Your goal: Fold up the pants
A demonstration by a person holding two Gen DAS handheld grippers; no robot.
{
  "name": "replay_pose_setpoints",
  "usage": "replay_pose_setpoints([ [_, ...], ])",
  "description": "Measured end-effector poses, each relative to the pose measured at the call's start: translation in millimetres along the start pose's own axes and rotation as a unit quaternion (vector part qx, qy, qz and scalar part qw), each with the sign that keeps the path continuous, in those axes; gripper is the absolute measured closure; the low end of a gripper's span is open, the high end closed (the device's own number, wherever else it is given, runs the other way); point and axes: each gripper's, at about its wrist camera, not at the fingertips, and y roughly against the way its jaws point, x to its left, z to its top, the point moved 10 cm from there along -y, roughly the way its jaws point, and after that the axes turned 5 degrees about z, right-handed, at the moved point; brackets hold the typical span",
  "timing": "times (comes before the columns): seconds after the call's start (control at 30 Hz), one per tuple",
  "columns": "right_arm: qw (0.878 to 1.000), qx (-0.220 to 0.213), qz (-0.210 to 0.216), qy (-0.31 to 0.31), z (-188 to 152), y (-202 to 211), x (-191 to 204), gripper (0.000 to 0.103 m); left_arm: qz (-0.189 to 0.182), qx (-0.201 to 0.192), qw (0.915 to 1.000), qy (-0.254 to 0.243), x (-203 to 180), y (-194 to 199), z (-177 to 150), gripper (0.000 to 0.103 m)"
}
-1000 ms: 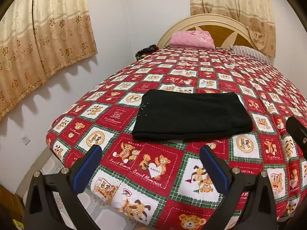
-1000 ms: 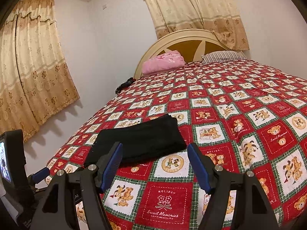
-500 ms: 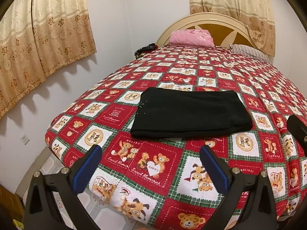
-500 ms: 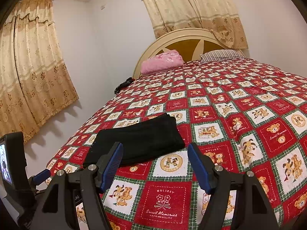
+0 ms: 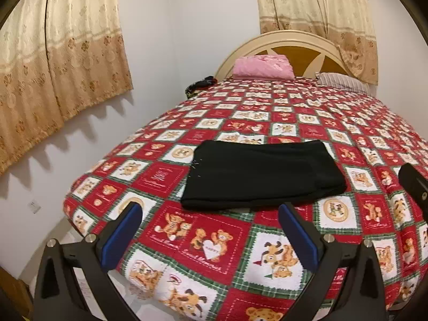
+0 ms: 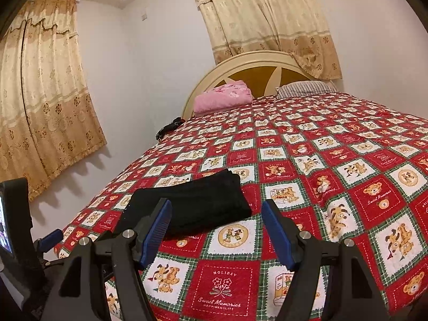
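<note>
The black pants lie folded into a flat rectangle on the red teddy-bear bedspread, near the foot corner of the bed. They also show in the right wrist view. My left gripper is open and empty, held back from the near edge of the pants. My right gripper is open and empty, just short of the pants' right end. Part of the right gripper's body shows at the right edge of the left view, and the left gripper's body shows at the left of the right view.
A pink folded blanket and a striped pillow lie by the cream headboard. A dark bundle sits at the bed's far left edge. Curtains and white wall run along the left. Tiled floor lies below the bed corner.
Both grippers have drawn back and tilted up a little from the bed; the pants sit lower and nearer in each view. The pants have not moved. Both grippers stay open.
</note>
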Motion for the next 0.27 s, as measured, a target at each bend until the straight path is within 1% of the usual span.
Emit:
replay_pose_setpoints([
  [0.27, 1.0, 0.002, -0.003, -0.006, 0.2, -0.1, -2.3, 0.032, 0.006, 0.005, 0.9999, -0.006, -2.9, -4.1, -2.6, 0.0],
])
